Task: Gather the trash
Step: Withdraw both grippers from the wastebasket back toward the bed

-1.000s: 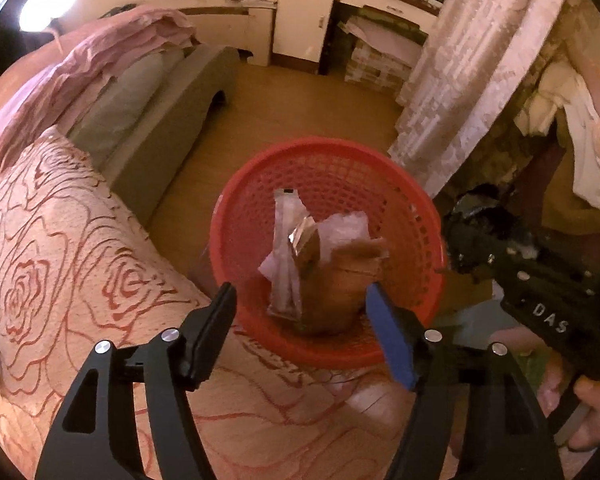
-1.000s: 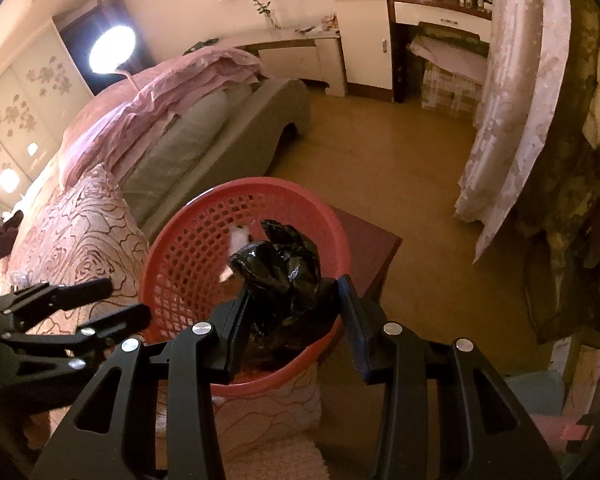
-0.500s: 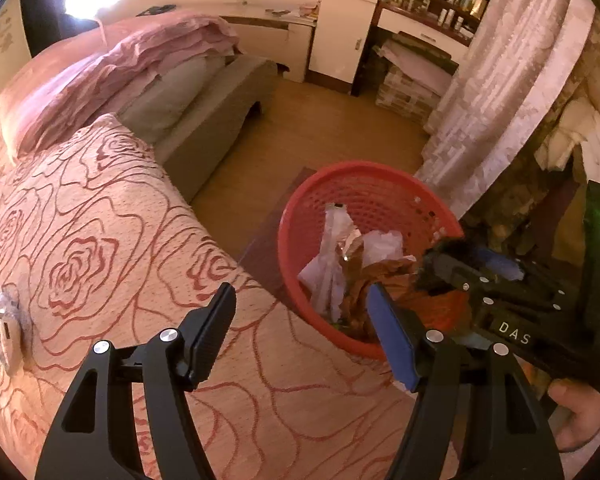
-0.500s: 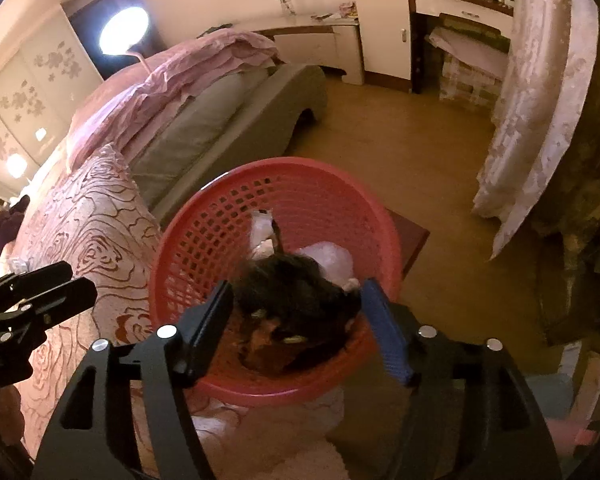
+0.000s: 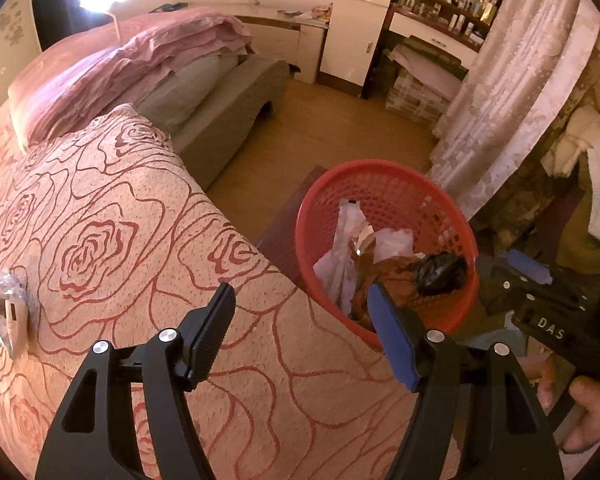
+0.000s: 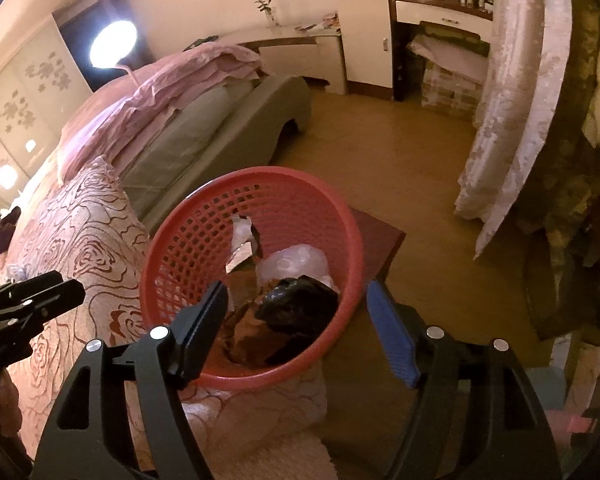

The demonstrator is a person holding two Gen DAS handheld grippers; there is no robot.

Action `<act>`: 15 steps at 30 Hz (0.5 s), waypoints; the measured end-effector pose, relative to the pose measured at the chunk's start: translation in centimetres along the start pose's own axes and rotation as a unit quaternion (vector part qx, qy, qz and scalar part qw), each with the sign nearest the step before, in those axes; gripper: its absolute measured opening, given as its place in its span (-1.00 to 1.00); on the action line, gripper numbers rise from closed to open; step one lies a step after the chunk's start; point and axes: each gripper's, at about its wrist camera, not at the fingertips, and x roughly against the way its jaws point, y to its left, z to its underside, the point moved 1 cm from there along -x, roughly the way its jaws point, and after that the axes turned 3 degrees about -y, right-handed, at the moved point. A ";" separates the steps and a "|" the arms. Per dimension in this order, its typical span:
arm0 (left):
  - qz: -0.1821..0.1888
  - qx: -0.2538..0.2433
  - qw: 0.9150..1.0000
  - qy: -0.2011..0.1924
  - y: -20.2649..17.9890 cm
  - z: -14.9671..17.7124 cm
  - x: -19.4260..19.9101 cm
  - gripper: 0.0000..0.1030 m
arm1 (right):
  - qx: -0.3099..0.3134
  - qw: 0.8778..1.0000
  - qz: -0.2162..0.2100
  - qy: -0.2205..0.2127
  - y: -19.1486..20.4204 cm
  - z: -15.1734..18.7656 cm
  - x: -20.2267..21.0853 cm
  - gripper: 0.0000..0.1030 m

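Note:
A red mesh basket (image 5: 380, 168) stands beside the bed and holds white wrappers (image 5: 340, 252), brown paper (image 5: 384, 276) and a crumpled black bag (image 5: 440, 276). In the right wrist view the black bag (image 6: 300, 308) lies loose inside the basket (image 6: 260, 172). My right gripper (image 6: 296, 292) hangs above it, its jaws opening, and the pads touch nothing. My left gripper (image 5: 300, 296) is open over the bed's edge, with nothing between its fingers. A clear plastic wrapper (image 5: 4, 308) lies on the bed at the far left.
The bed's rose-patterned cover (image 5: 120, 240) fills the left. The basket rests on a dark red low table (image 5: 284, 232). A grey bench (image 5: 228, 100) stands beyond, with wooden floor (image 5: 340, 128) behind it. A lace curtain (image 5: 500, 100) hangs at right.
My right gripper's jaws have opened and the black bag has dropped into the basket. My left gripper has swung left from above the basket to over the bed.

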 end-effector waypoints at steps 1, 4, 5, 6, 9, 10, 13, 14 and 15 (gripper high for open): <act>-0.001 0.000 1.000 0.000 0.0 0.1 0.0 0.30 | 0.000 1.000 0.001 -0.001 0.0 0.1 0.1 0.37; -0.003 0.001 1.000 0.000 0.2 0.2 0.1 0.30 | 0.003 1.000 0.001 -0.001 0.3 0.4 0.3 0.38; -0.003 0.002 1.000 0.000 0.2 0.3 0.1 0.31 | 0.004 1.000 0.000 -0.001 0.4 0.5 0.4 0.38; -0.004 0.004 1.000 0.000 0.3 0.3 0.2 0.31 | 0.005 1.000 -0.001 -0.002 0.6 0.5 0.4 0.38; -0.006 0.006 1.000 -0.002 0.6 0.5 0.4 0.31 | 0.007 1.000 -0.006 -0.003 0.9 0.6 0.7 0.38; -0.008 0.007 1.000 -0.003 0.7 0.6 0.6 0.31 | 0.009 1.000 -0.007 -0.005 1.1 0.7 0.8 0.38; -0.011 0.011 1.000 -0.006 0.9 0.8 1.0 0.31 | 0.017 1.000 -0.014 -0.006 1.8 0.7 1.2 0.39; -0.012 0.012 1.000 -0.006 1.1 0.9 1.1 0.31 | 0.019 1.000 -0.015 -0.006 2.0 0.7 1.2 0.41; -0.012 0.016 1.000 -0.006 1.3 1.2 1.3 0.31 | 0.021 1.000 -0.016 -0.006 2.1 0.8 1.2 0.43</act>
